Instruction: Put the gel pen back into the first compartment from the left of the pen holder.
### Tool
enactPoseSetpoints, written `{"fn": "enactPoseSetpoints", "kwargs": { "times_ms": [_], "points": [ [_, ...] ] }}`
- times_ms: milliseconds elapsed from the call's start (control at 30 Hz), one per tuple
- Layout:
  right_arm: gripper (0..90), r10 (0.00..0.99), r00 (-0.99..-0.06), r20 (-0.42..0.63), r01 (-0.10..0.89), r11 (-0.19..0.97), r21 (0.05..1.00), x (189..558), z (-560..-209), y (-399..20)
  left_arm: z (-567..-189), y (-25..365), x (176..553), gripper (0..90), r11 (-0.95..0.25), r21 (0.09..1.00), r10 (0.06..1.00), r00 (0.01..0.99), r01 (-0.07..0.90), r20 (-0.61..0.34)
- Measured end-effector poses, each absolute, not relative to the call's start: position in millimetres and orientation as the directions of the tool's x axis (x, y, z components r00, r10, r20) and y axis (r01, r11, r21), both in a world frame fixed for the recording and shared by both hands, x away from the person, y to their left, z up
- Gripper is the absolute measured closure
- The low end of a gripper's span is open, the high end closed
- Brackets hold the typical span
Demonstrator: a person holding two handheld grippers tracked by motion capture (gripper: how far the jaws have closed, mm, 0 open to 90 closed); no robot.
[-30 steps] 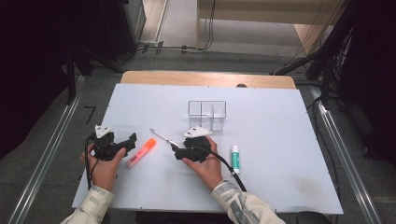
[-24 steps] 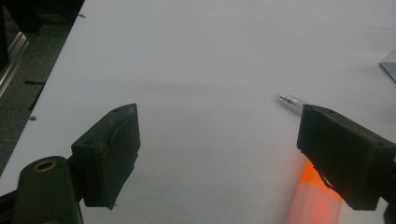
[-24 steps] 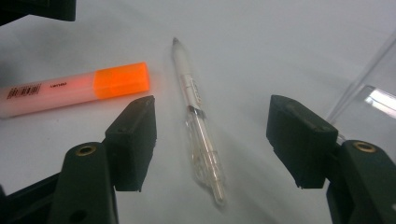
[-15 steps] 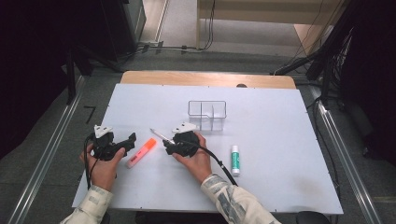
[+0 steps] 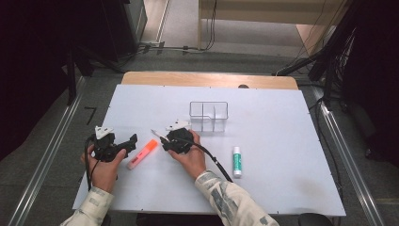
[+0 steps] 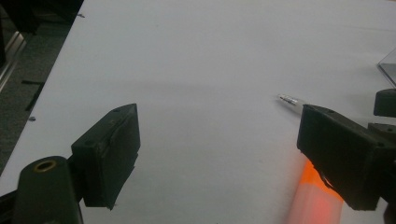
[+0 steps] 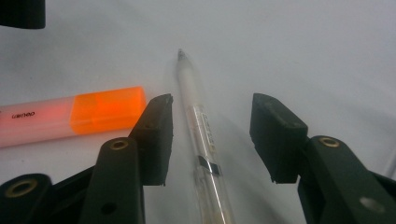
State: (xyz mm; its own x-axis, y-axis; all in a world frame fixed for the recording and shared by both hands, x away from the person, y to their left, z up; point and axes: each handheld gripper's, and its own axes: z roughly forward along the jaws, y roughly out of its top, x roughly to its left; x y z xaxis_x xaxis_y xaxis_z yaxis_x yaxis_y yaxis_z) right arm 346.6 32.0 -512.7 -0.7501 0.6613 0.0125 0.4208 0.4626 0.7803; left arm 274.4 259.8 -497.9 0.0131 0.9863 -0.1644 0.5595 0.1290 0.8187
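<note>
Right gripper (image 7: 210,135) jaws closing in around pen (image 7: 201,140) at centre frame, pads not touching it yet. Pen lying on white table (image 5: 282,179), orange highlighter (image 7: 70,116) just left. Left gripper (image 6: 219,154) jaws sitting wide apart, holding nothing.

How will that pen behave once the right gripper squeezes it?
The pen looks like a slim, round, clear plastic barrel, so it is probably light and stiff but slippery. Lying flat between the right gripper jaws, which have been closing without touching it, it may roll if one pad touches first, though its metal clip may stop that.
</note>
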Motion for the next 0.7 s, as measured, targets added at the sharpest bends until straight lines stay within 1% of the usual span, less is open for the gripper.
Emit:
{"fn": "enactPoseSetpoints", "kwargs": {
  "times_ms": [167, 500, 700],
  "points": [
    [55.1, 0.658, -0.753, 0.000, 0.420, 0.480, 0.770, 351, -513, 39, -498, 260, 274, 14.0, 0.129, 0.819, 0.986, 0.015, 0.559, -0.166],
    [58.3, 0.648, -0.761, -0.026, 0.412, 0.514, 0.752, 362, -514, 53, -497, 262, 274, 14.0, 0.130, 0.819, 0.985, 0.018, 0.558, -0.169],
    [59.3, 0.647, -0.762, -0.018, 0.422, 0.518, 0.744, 366, -516, 58, -497, 262, 274, 14.0, 0.135, 0.822, 0.985, 0.016, 0.554, -0.172]
  ]
}}
